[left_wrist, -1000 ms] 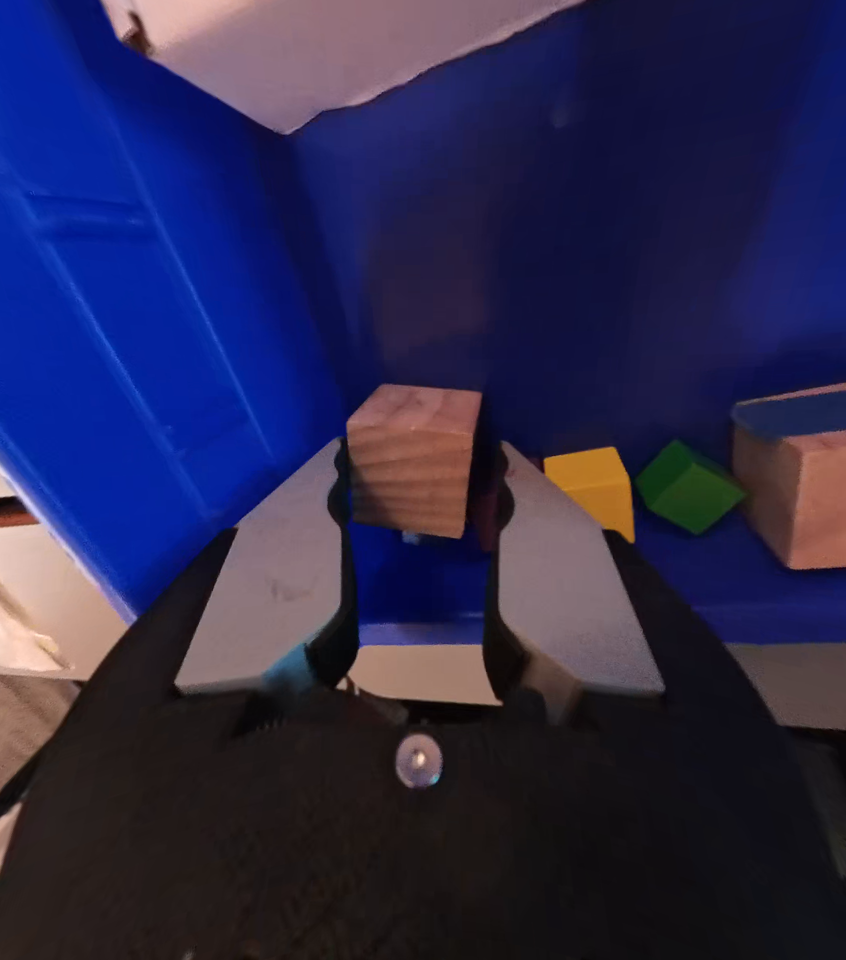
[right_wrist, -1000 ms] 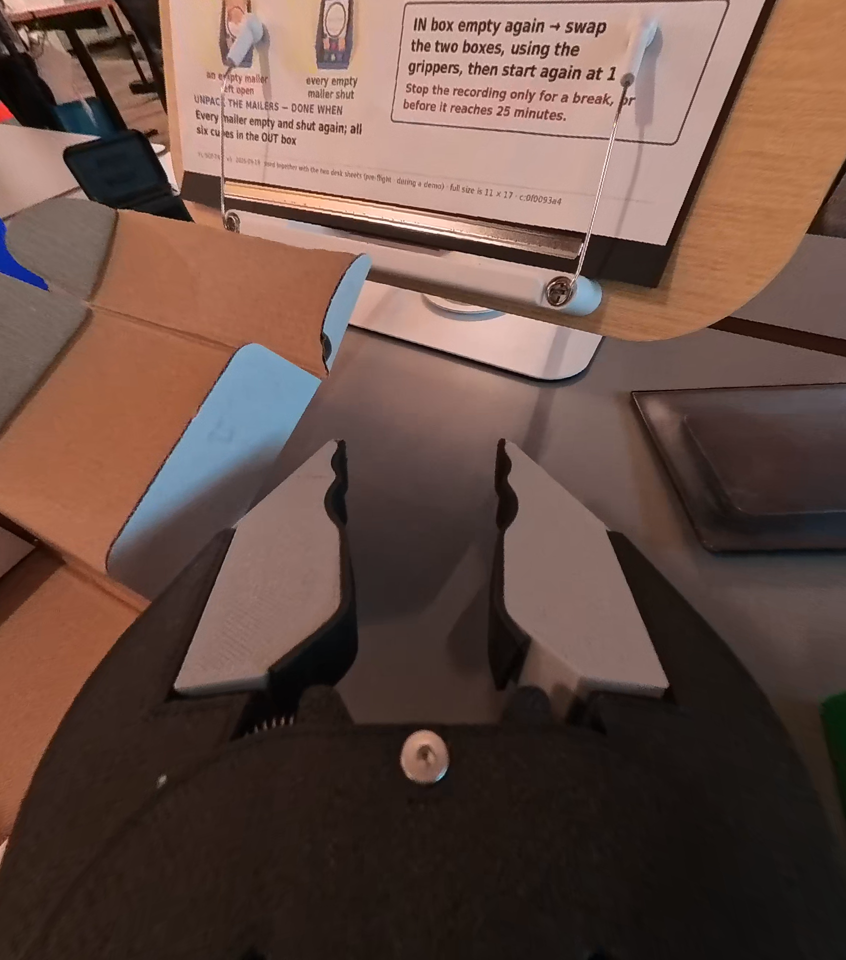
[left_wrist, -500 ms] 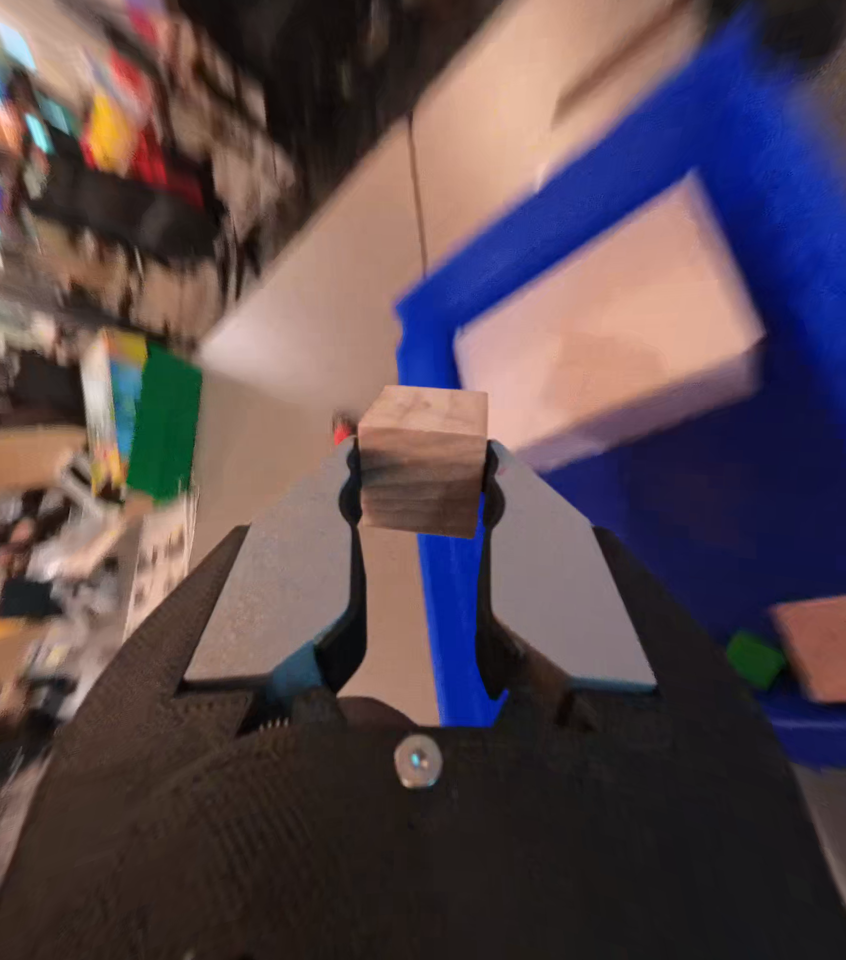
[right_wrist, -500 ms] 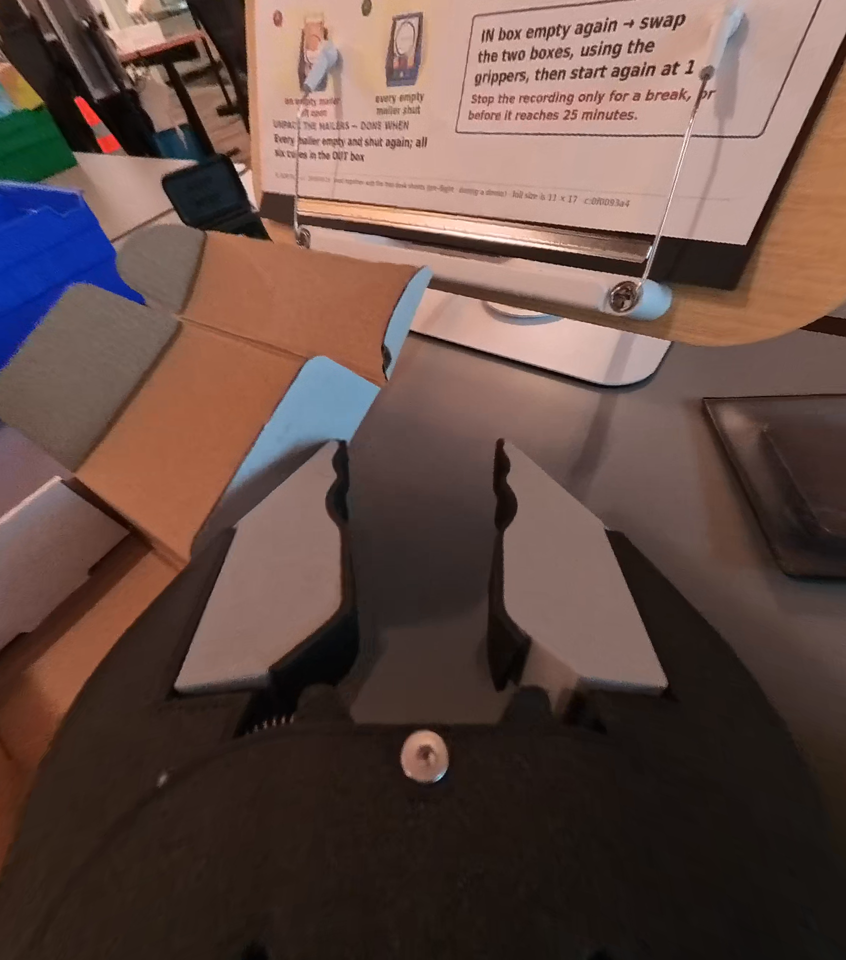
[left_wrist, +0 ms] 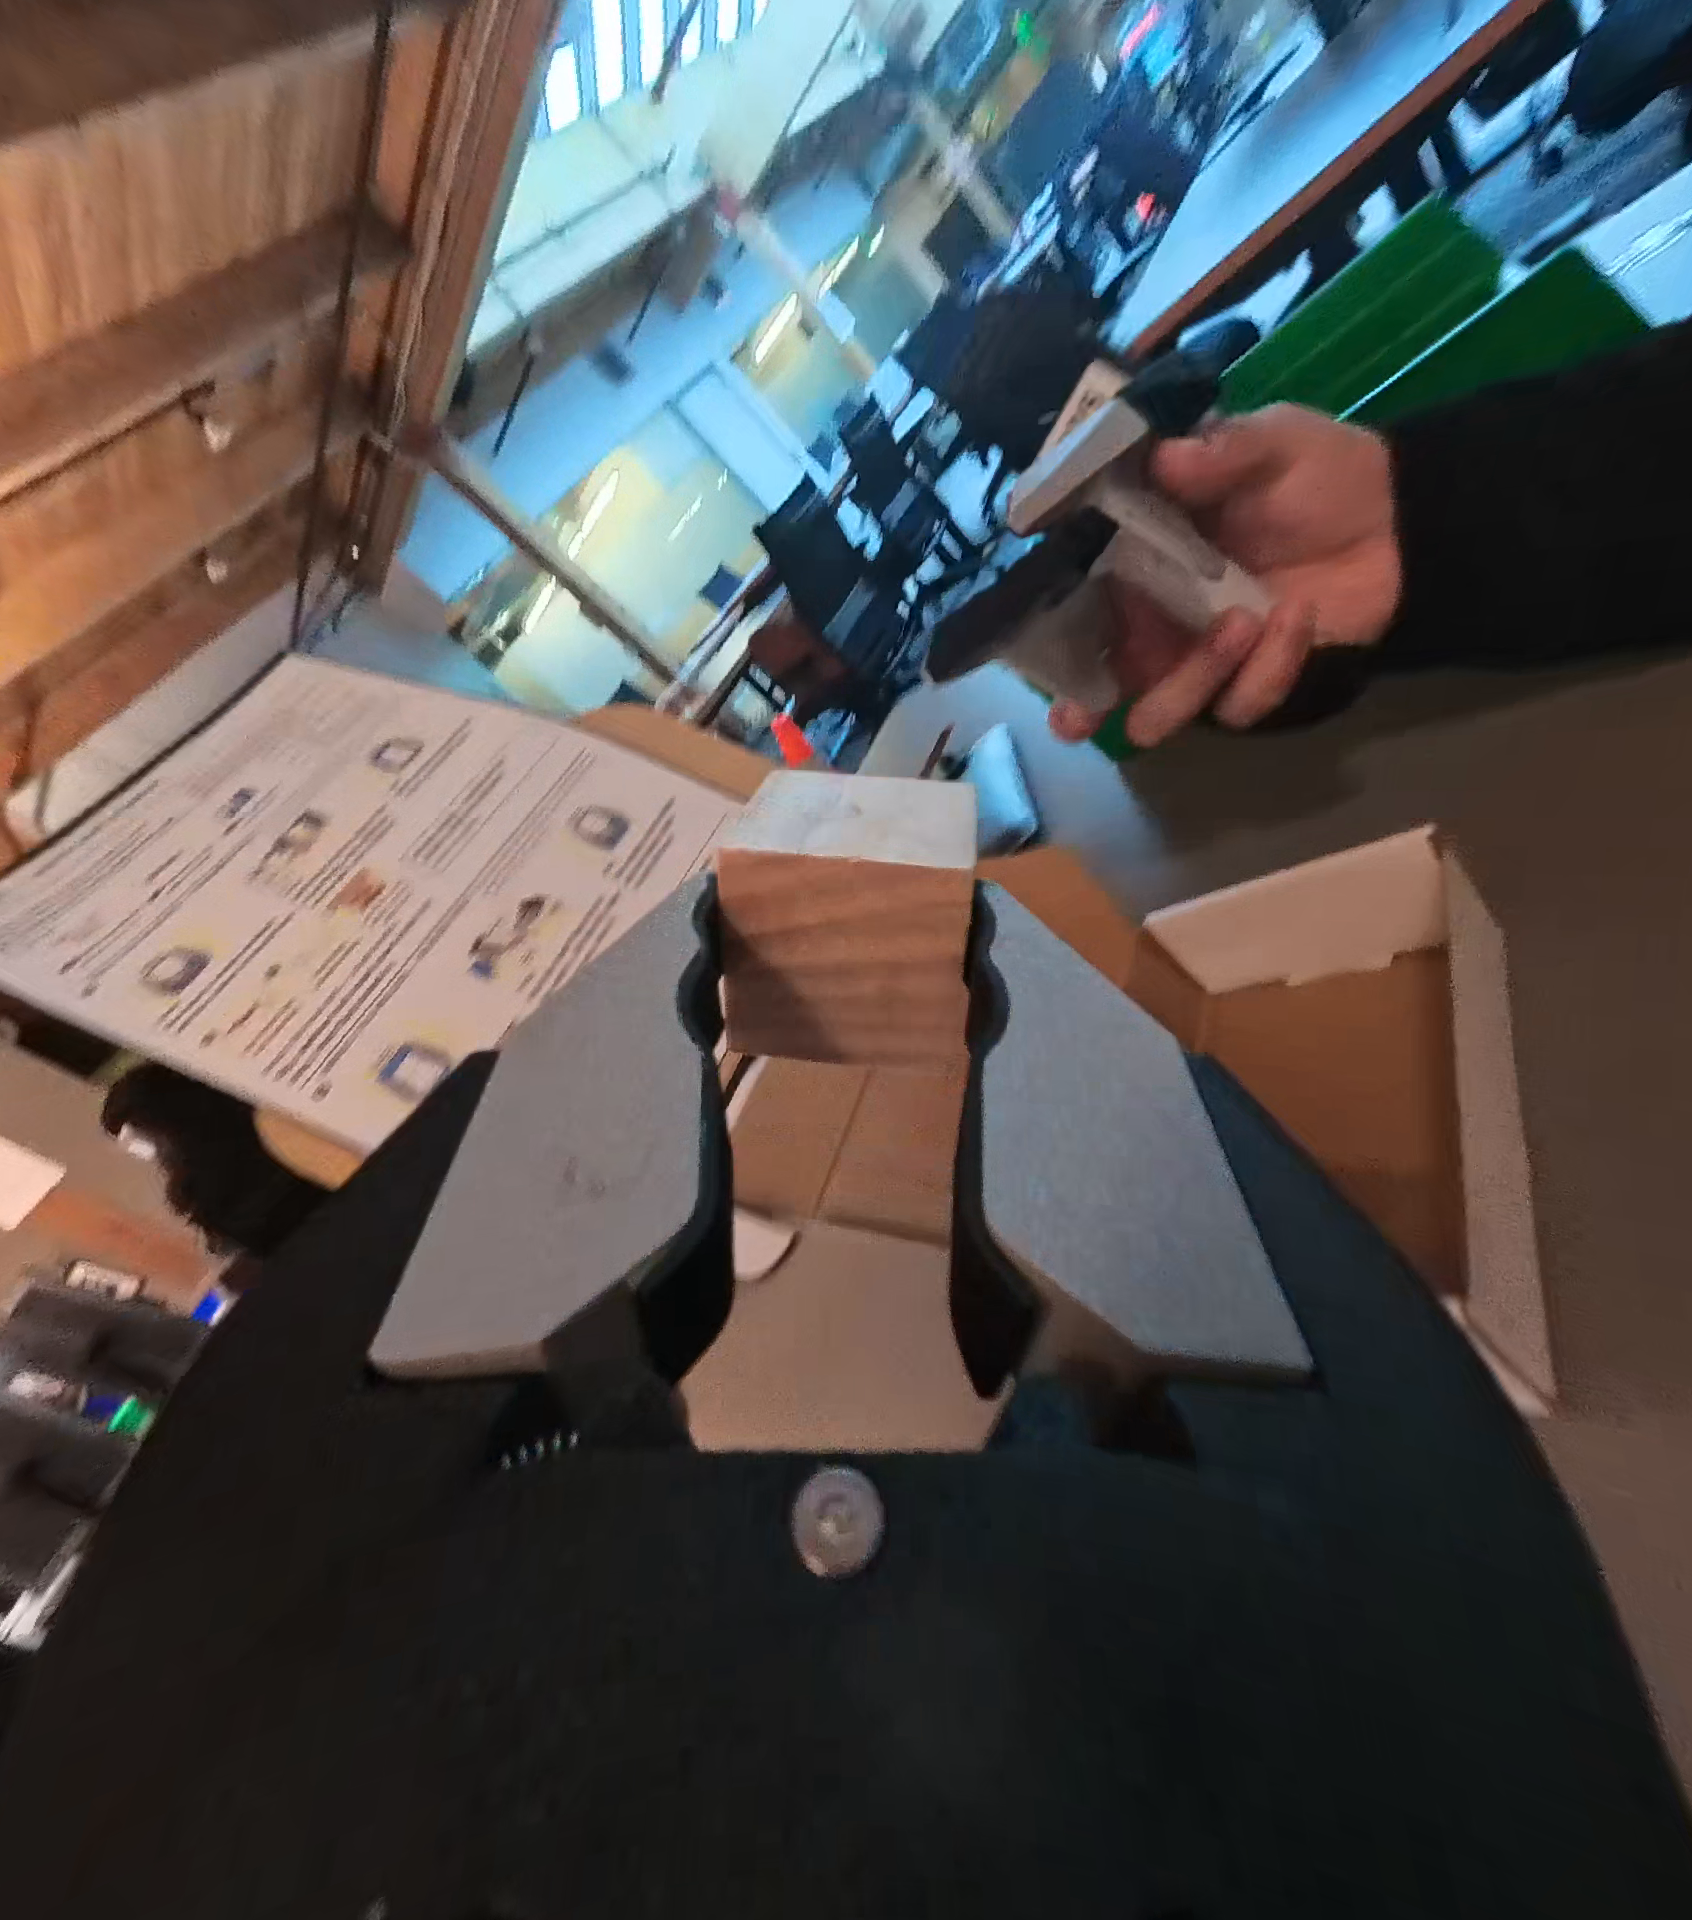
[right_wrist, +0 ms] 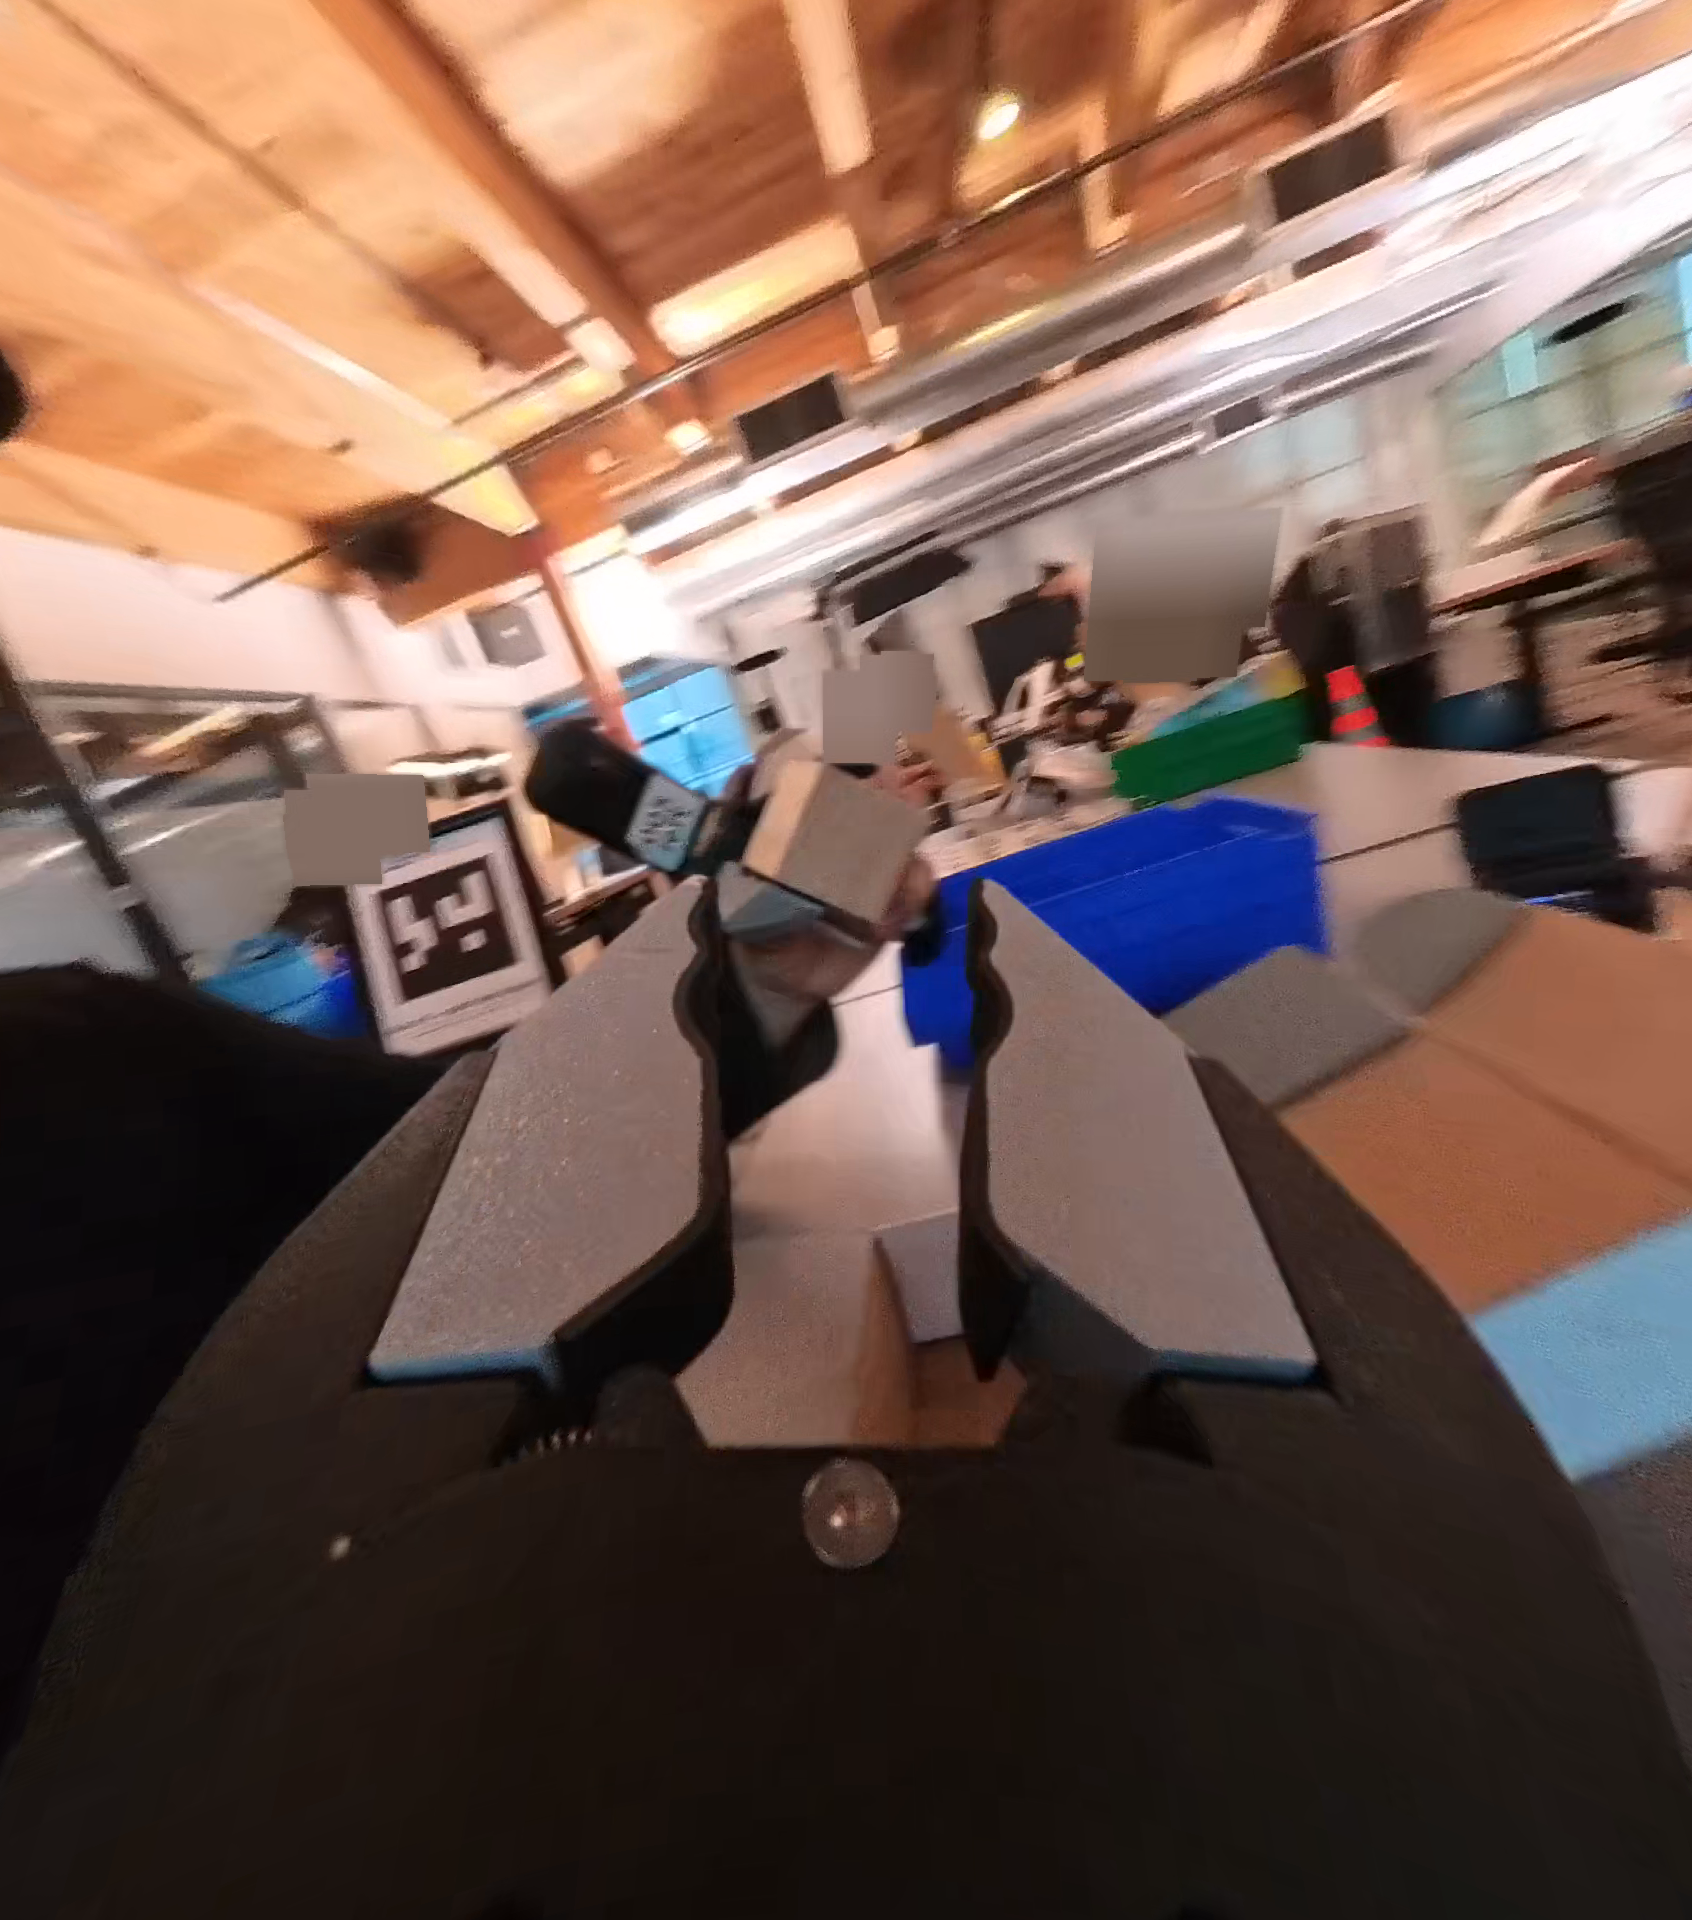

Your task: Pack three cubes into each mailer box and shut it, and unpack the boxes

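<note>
At the centre of the left wrist view, the left tool [left_wrist: 844, 940] pinches one plain wooden cube [left_wrist: 847, 940] between its two grey fingertips, the cube's grain running in bands across its near face and its pale top catching light. Below and to the right of the cube lies one open mailer box [left_wrist: 1361, 1049], brown corrugated card inside with a white outer skin and a raised, ragged-edged wall; the cube hangs above the box's left part, clear of its floor. In the upper right of that frame a hand [left_wrist: 1257, 561] in a dark sleeve holds the right tool, well apart from the cube, above the grey matte worktop [left_wrist: 1652, 935]. A printed sheet [left_wrist: 322, 894] on a board slants across the left.

In the right wrist view, the right tool [right_wrist: 834, 940] stands spread, its two textured grey fingers with wavy black inner edges holding nothing. Just beyond their tips, centre frame, the cube [right_wrist: 837, 852] appears gripped in the other tool, blurred. One blue plastic bin [right_wrist: 1133, 904] sits right of centre, and brown card flaps [right_wrist: 1507, 1081] of a mailer fill the right edge.
</note>
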Action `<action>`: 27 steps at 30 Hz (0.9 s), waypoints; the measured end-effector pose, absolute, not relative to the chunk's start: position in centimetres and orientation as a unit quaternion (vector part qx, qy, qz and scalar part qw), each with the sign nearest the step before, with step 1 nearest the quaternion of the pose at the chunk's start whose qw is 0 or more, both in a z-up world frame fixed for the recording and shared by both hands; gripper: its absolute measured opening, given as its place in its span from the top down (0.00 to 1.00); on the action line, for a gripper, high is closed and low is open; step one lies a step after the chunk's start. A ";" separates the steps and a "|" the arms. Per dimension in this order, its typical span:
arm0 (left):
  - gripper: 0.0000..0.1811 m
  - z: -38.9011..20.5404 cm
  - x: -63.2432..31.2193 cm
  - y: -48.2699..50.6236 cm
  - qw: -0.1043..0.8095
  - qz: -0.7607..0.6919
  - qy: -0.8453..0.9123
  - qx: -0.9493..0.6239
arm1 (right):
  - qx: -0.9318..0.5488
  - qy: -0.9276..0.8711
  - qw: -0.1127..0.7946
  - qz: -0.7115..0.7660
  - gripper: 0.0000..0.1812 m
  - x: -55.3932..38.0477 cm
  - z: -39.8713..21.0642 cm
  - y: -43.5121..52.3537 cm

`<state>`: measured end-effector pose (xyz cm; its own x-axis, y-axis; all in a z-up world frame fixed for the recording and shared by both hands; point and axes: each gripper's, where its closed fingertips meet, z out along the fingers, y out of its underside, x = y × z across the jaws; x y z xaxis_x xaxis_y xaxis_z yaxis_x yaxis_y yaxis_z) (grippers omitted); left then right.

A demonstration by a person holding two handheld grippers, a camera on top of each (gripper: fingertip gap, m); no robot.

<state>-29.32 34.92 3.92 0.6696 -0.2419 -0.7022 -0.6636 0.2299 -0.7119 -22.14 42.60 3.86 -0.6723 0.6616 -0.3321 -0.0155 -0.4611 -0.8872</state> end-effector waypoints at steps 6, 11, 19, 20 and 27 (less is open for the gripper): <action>0.76 2.8 -25.2 37.0 0.738 0.102 0.396 -0.537 | -0.323 -0.541 0.165 0.759 0.73 -22.7 2.2 37.9; 0.76 1.6 -24.1 37.4 0.741 0.116 0.418 -0.513 | -0.350 -0.554 0.154 0.739 0.74 -24.5 0.9 36.1; 0.76 -0.5 -24.8 37.1 0.713 0.161 0.453 -0.510 | -0.391 -0.508 0.071 0.764 0.77 -26.4 -0.6 36.3; 0.76 -0.2 -24.6 36.8 0.717 0.159 0.454 -0.506 | -0.387 -0.499 0.063 0.773 0.76 -26.2 -0.3 36.3; 0.76 0.8 -22.9 35.3 0.740 0.116 0.455 -0.481 | -0.349 -0.508 0.016 0.787 0.75 -24.8 0.3 34.7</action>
